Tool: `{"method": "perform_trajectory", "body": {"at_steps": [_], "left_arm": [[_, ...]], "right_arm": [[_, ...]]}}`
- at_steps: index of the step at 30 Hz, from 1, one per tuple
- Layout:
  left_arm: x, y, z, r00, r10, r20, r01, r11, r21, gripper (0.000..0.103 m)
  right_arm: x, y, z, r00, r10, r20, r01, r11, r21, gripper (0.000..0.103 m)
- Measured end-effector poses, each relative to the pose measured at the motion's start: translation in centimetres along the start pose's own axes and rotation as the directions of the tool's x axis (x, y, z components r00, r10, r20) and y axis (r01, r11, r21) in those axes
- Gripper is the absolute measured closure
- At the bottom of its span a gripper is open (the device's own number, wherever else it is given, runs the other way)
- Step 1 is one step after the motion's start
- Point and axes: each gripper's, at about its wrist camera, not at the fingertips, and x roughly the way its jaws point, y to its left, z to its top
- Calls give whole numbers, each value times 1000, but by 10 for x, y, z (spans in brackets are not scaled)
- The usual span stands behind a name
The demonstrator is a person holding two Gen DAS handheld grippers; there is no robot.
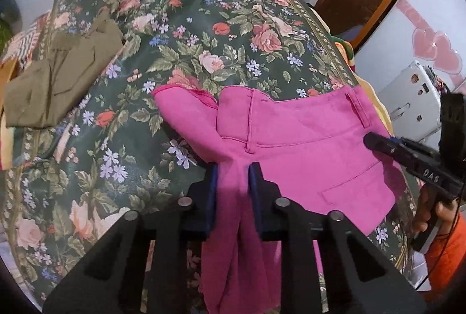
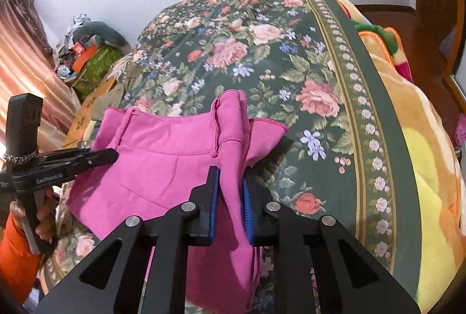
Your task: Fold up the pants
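Pink pants [image 1: 291, 139] lie on a bed under a dark green floral bedspread [image 1: 180, 31], waistband toward the far side, a belt loop and a back-pocket seam showing, with one part of the fabric bunched up and trailing off the near edge at the bottom of both frames. In the left wrist view, the left tongs [image 1: 233, 171] at lower centre are clamped on a gathered ridge of pink cloth between blue pads; the right tongs [image 1: 370, 139] reach in from the right edge, the tip on the waistband end near a belt loop, gripped by a hand [image 1: 431, 215] in an orange sleeve. Only this view shows a folded olive garment [image 1: 58, 75] on the bedspread at the left, and a white cabinet with pink hearts [image 1: 437, 52] at the upper right. In the right wrist view, the right tongs [image 2: 230, 183] pinch a raised fold at lower centre, while the left tongs [image 2: 110, 155] enter from the left edge. Only here appear a yellow-orange blanket [image 2: 422, 154] at the right and a pink curtain [image 2: 26, 75] at the left.
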Motion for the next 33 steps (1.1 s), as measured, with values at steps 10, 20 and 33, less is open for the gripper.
{"method": "perform_trajectory", "body": {"at_steps": [10,20,33], "left_arm": [[-42,6,1,997,12,82,-12,1000,2,92],[-97,54,9,976,106,191,-98,994,-51,92],[-115,181,33,952,215,217,-171,964,-206,92]], "right_arm": [[-21,41,23,998,-3,58,8,997,-82,91],[-10,105,61,996,40,85,-20,975,-219,91],[76,194,104,994,97,58,-73,942,-328,91]]}}
